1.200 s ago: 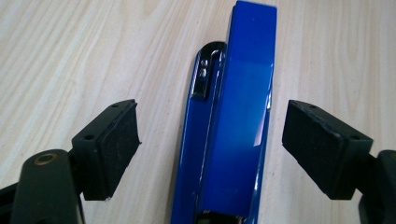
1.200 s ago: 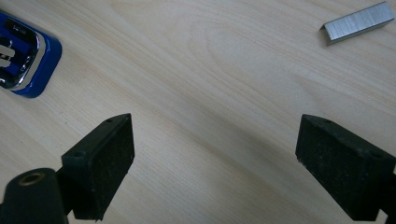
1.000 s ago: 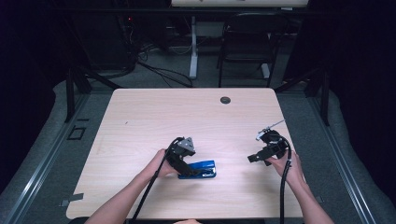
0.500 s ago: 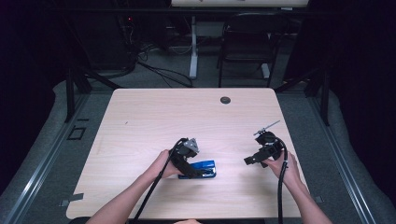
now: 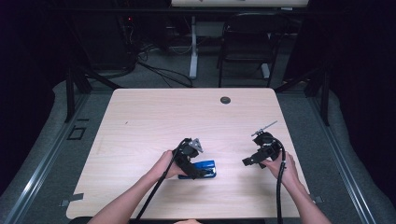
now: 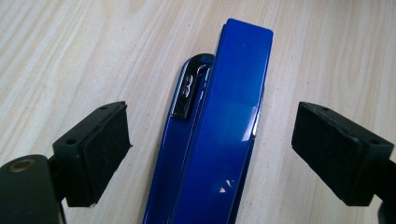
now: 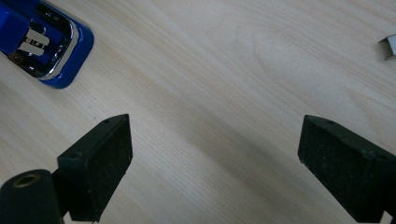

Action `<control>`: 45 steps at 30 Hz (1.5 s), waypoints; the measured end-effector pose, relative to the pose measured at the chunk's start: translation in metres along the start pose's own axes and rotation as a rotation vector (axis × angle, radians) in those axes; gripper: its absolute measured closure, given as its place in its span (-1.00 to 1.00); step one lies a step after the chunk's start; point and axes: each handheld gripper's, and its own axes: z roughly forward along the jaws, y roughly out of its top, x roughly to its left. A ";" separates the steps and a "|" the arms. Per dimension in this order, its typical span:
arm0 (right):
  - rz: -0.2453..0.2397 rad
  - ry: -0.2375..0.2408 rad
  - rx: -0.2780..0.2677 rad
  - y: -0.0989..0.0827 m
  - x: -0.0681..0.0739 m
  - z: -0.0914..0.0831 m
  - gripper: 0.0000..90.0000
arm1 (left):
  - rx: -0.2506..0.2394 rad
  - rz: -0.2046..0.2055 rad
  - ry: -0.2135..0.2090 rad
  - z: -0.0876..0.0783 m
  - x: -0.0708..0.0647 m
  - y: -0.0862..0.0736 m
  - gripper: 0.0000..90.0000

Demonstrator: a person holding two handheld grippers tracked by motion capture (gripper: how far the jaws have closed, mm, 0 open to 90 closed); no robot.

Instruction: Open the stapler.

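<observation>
A blue stapler [image 5: 205, 168] lies flat near the table's front edge. My left gripper [image 5: 195, 169] hovers over it. In the left gripper view the stapler [image 6: 229, 121] runs lengthwise between the two pads [image 6: 100, 144], with a gap on each side; the jaws of the left gripper [image 6: 212, 140] have just been opening and touch nothing. My right gripper [image 5: 248, 162] stands open to the right of the stapler, over bare wood. In the right gripper view the stapler's open front end [image 7: 46, 42] sits at the upper left, beyond the open right gripper [image 7: 215, 158].
A small strip of staples [image 7: 388, 46] lies at the far right of the right gripper view. A dark grommet [image 5: 225, 100] sits near the table's far edge. A black chair [image 5: 245, 42] stands behind the wooden table [image 5: 154, 116].
Both hands have drifted a little toward the front edge. The right gripper has shifted slightly left. The stapler has not moved.
</observation>
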 end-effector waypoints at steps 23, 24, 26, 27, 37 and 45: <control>-0.006 -0.005 0.003 -0.002 0.001 0.000 -0.77 | -0.011 0.042 0.027 0.016 -0.011 0.009 0.21; -0.004 -0.002 0.001 -0.002 0.001 0.001 -0.77 | -0.012 0.043 0.030 0.016 -0.011 0.009 0.27; 0.003 0.003 -0.017 -0.003 0.001 0.001 -0.75 | -0.022 0.040 0.021 0.016 -0.009 0.008 0.30; -0.003 0.000 -0.007 -0.002 0.001 0.000 -0.75 | -0.020 0.047 0.025 0.016 -0.009 0.008 0.31; -0.012 0.011 -0.008 -0.002 0.003 -0.001 -0.72 | -0.014 0.106 0.015 0.012 -0.011 0.008 0.37; -0.002 0.040 -0.030 -0.002 0.009 0.002 -0.70 | -0.024 0.127 -0.003 0.010 -0.008 0.006 0.41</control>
